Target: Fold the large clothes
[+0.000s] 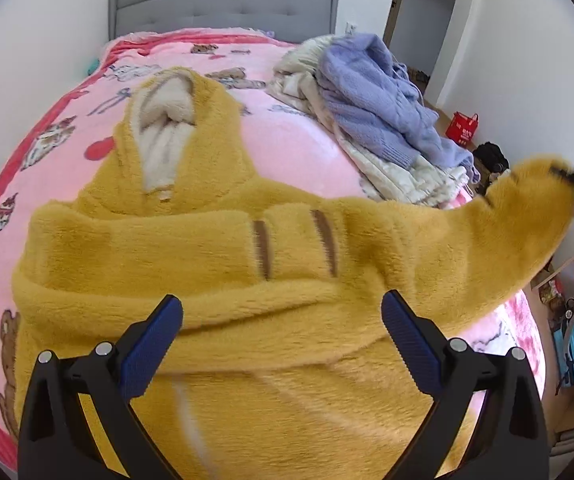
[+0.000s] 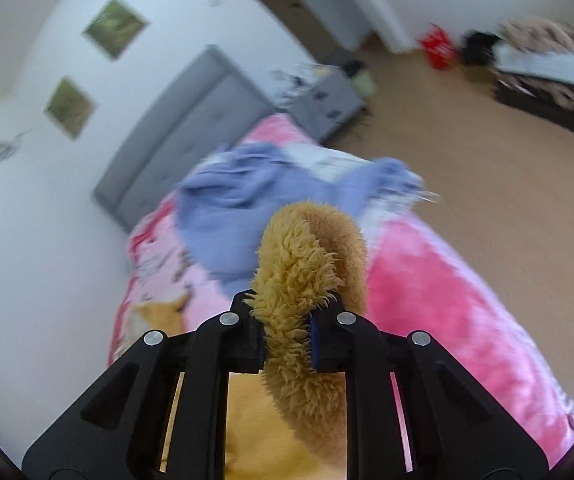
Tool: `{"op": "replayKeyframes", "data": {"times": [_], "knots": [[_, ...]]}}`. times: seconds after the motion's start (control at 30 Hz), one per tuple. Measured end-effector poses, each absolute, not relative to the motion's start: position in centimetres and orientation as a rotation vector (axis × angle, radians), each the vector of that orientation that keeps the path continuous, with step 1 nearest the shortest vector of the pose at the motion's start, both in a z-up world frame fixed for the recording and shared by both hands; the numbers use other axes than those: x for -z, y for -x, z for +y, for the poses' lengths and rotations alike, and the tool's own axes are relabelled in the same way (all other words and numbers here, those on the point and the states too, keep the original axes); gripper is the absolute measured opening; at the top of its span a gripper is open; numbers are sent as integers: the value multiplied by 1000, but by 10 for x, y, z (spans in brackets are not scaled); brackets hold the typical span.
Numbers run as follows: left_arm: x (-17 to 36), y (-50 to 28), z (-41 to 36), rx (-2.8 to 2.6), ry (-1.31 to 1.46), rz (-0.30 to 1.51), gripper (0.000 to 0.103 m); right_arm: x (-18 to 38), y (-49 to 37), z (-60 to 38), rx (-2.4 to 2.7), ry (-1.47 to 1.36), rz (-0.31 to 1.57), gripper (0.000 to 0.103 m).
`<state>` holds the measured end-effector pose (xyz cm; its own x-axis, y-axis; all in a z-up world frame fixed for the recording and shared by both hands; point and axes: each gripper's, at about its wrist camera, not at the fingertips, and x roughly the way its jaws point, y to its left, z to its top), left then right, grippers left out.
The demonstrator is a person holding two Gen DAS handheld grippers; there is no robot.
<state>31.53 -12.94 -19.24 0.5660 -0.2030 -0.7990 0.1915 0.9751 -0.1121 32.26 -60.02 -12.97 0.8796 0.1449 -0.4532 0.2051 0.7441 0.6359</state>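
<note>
A mustard fleece hoodie [image 1: 215, 264] is spread on the pink blanket [image 1: 295, 140], hood far. Its right sleeve cuff [image 2: 307, 304] is clamped by the right gripper [image 2: 287, 344]; the left gripper [image 1: 283, 340] hangs released above the hem. The sleeve fold seems underway: the cuff should be carried left across the chest.

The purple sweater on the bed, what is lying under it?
Under the purple sweater lies a crumpled cream-white garment, its edges showing around it. Below both is the pink blanket. Anything else in the pile is covered and cannot be seen.
</note>
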Motion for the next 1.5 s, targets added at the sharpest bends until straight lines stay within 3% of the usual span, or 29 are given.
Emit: {"op": "replayKeyframes", "data": {"times": [0.2,0.33,0.6,0.73,0.87,0.97,1.03,1.17,1.23,1.37,1.43,1.5], "knots": [[188,-300,-41,171,63,910,98,32,-359,-420,-314,-497,440,14],[184,-282,28,104,56,893,98,18,-377,-291,-501,-387,458,14],[183,-241,180,-80,85,880,98,107,-392,-35,-613,-69,618,14],[187,-225,232,-171,103,889,98,170,-385,36,-584,108,721,14],[193,-213,261,-227,109,900,98,226,-385,63,-581,119,870,15],[194,-207,270,-250,109,892,98,242,-382,62,-602,59,910,26],[192,-205,273,-254,115,883,98,236,-383,52,-679,-39,880,57],[181,-208,277,-251,155,847,98,188,-369,27,-814,-157,751,69],[173,-216,275,-241,173,828,98,160,-362,10,-828,-219,695,81],[158,-242,247,-131,191,818,98,111,-349,-54,-740,-287,619,76],[152,-266,209,-17,148,834,98,100,-344,-87,-587,-182,651,59],[153,-286,171,63,104,844,98,103,-343,-125,-397,-47,710,49]]}}
